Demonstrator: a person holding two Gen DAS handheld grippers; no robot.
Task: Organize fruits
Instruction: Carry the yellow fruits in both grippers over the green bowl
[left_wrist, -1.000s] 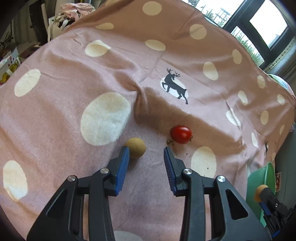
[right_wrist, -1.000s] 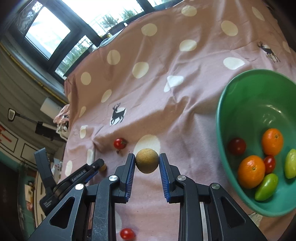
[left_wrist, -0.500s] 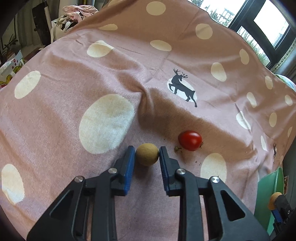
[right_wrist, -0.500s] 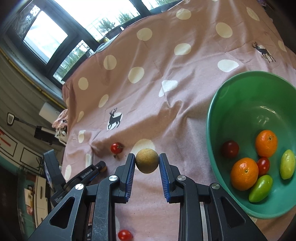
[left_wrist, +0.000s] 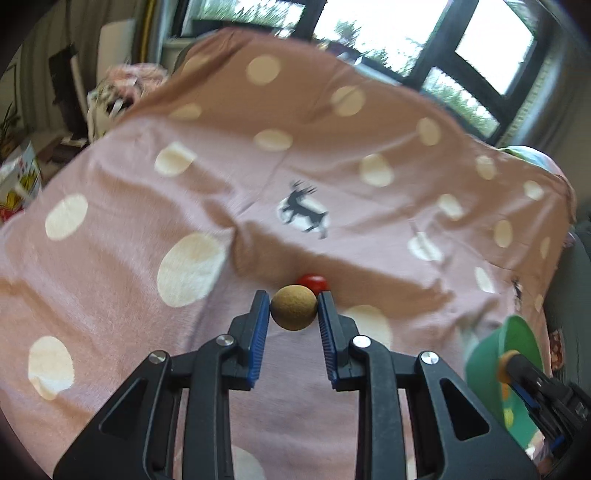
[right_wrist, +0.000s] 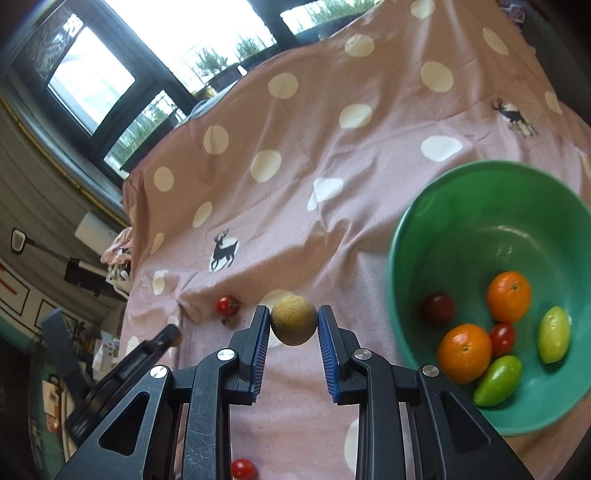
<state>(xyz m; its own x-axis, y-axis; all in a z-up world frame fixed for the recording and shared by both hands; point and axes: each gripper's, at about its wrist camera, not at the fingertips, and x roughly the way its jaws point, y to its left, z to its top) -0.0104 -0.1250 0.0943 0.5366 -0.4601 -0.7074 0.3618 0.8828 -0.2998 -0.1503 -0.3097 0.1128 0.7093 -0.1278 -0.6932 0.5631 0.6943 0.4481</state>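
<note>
My left gripper (left_wrist: 293, 307) is shut on a small round tan fruit (left_wrist: 293, 308), held above the pink dotted cloth (left_wrist: 147, 206). A red cherry tomato (left_wrist: 313, 282) lies on the cloth just behind it. My right gripper (right_wrist: 293, 320) is shut on a second round tan fruit (right_wrist: 294, 319), held left of the green bowl (right_wrist: 443, 206). The bowl holds two oranges (right_wrist: 464, 352), two red tomatoes (right_wrist: 438, 308) and two green-yellow fruits (right_wrist: 497, 380). In the right wrist view the left gripper (right_wrist: 168, 336) shows at lower left, near the red tomato (right_wrist: 227, 305).
Another red tomato (right_wrist: 243, 469) lies on the cloth near the bottom edge of the right wrist view. The cloth has a raised fold (left_wrist: 236, 236) left of the deer print (left_wrist: 304, 212). Windows (left_wrist: 480, 44) stand behind the table. The bowl's rim (left_wrist: 517, 332) shows at right.
My left gripper closed on the tan fruit and lifted it off the cloth, tilting upward. My right gripper kept its fruit and shifted slightly towards the bowl.
</note>
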